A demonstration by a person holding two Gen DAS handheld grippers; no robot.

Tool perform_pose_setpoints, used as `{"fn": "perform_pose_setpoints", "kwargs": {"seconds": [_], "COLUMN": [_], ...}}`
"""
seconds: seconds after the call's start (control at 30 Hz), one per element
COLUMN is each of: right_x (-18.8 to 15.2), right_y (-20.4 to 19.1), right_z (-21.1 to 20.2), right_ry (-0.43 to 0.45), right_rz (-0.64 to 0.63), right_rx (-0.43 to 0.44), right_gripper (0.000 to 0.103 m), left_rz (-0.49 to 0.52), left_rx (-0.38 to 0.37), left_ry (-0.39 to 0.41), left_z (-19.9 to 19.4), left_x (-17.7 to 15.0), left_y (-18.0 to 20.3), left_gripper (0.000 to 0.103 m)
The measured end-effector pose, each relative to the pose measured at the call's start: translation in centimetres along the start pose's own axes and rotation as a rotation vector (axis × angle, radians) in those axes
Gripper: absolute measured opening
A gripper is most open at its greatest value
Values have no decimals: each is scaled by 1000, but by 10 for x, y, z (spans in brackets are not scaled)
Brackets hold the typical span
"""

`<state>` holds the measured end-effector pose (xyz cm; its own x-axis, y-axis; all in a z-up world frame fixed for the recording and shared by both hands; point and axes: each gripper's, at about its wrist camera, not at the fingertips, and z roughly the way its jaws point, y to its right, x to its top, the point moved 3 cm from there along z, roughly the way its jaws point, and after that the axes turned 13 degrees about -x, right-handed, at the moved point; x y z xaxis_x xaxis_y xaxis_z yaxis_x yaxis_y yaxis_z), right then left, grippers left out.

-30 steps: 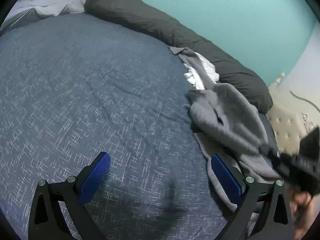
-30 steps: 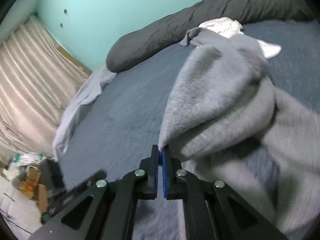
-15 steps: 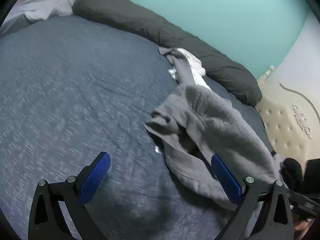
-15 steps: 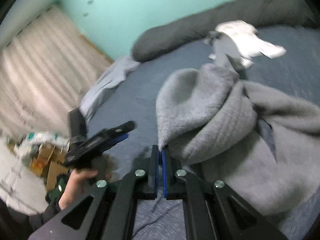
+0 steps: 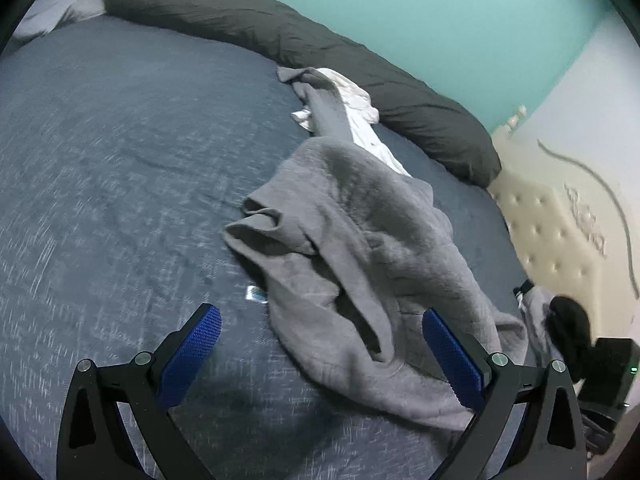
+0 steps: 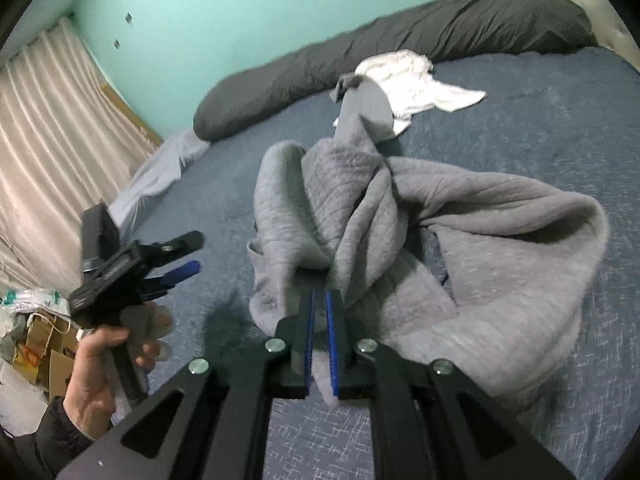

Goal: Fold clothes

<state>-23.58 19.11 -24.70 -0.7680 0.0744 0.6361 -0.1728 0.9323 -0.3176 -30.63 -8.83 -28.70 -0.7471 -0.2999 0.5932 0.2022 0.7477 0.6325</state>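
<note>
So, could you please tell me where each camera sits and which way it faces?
Left wrist: on the left gripper, looking over the bed at the grey sweatshirt; its open blue fingers show.
Right wrist: on the right gripper, which pinches the sweatshirt; the left hand shows.
Shared: sweatshirt, white garment, dark bolster.

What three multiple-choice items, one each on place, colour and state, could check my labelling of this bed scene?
1. The white garment lies:
A. beside the long dark pillow
B. on the floor
C. in the left gripper

2. The grey sweatshirt lies on a bedcover coloured:
A. red
B. dark blue
C. white

3. The right gripper is:
A. wide open
B. out of view
C. shut on the sweatshirt

Answers: 1 A, it rests near the pillow at the bed's far side. 2 B, blue flecked cloth surrounds it. 3 C, grey fabric is pinched between the blue pads, while the left gripper gapes empty.
</note>
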Motion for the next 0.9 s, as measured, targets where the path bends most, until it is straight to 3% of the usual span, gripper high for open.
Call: {"fn": "perform_pose_setpoints", "kwargs": {"seconds": [0.07, 0.37, 0.47, 0.63, 0.77, 0.9], "right_x": [-3, -13, -13, -14, -14, -15], "right_y": [1, 20, 27, 35, 37, 39], "right_z": [-6, -9, -11, -10, -9, -8], "right_ry": [23, 32, 42, 49, 52, 55], "right_rz": [7, 60, 78, 94, 107, 122], "right_rx": [2, 3, 6, 11, 14, 14], "right_gripper": [6, 7, 7, 7, 7, 7], "left_rz": [17, 65, 64, 71, 62, 62], "left_rx": [-22, 4, -8, -33, -55, -83], "left_ry": [-26, -104, -125, -162, -188, -199], "left_z": [10, 49, 60, 74, 82, 84], "left_x": [-1, -7, -10, -18, -23, -27], "left_y": [4, 17, 19, 22, 20, 22], "left_gripper": [103, 101, 91, 87, 56, 44]}}
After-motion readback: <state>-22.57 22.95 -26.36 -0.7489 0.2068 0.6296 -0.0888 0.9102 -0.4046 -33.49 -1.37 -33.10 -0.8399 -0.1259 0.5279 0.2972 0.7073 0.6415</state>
